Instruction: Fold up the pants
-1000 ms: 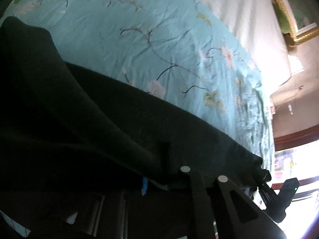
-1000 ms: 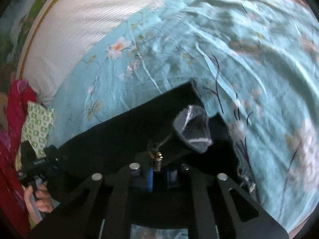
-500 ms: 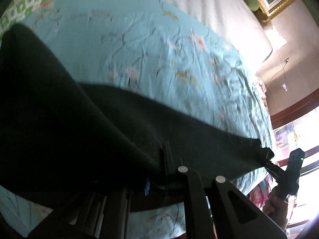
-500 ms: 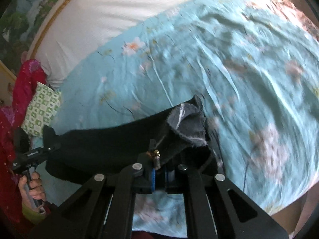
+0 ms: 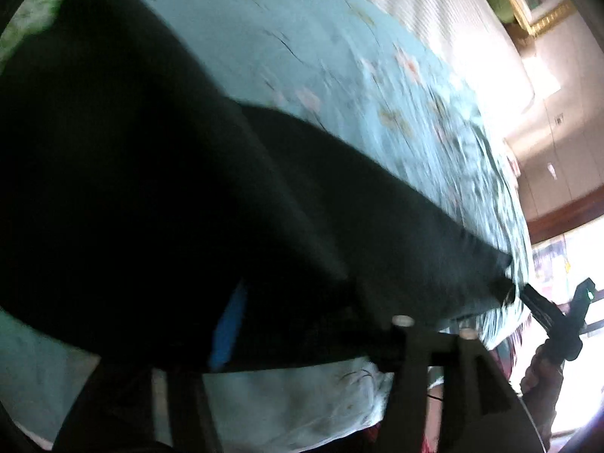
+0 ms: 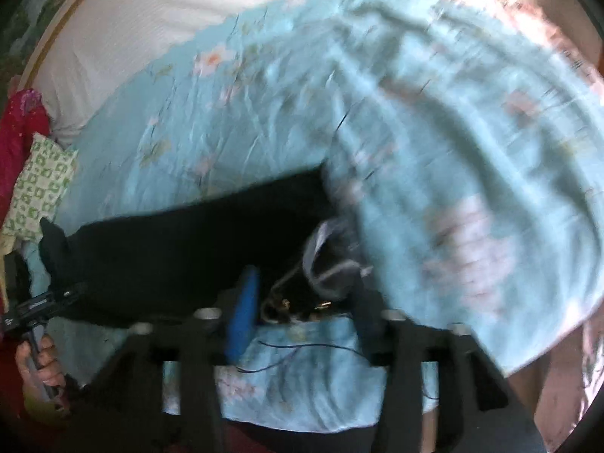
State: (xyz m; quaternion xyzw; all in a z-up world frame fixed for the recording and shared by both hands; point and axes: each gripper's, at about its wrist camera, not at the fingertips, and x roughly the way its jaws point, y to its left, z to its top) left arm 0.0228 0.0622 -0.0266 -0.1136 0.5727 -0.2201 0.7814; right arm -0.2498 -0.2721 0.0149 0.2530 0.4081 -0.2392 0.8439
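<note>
The black pants (image 5: 151,188) lie stretched across the light blue flowered bedspread (image 5: 302,37) near its front edge. My left gripper (image 5: 302,339) is at one end; its jaws are opening, and dark cloth still lies slack between the blue pad (image 5: 226,328) and the other finger. In the right wrist view the pants (image 6: 188,249) run left from my right gripper (image 6: 305,317). Its jaws are opening too, around the waist end, where the grey pocket lining (image 6: 324,256) and the zipper show, unpinched. Each view shows the other gripper held in a hand (image 6: 37,362).
A white sheet (image 6: 188,19) covers the far part of the bed. A green patterned pillow (image 6: 37,188) and red cloth (image 6: 19,143) lie at its left end. A gilt frame (image 5: 528,19) and a bright window (image 5: 566,264) stand beyond the right end.
Both grippers were shut on the pants' ends and now stand with their jaws parted. Both views have shifted towards the bed's front edge, and the pants lie lower and flatter.
</note>
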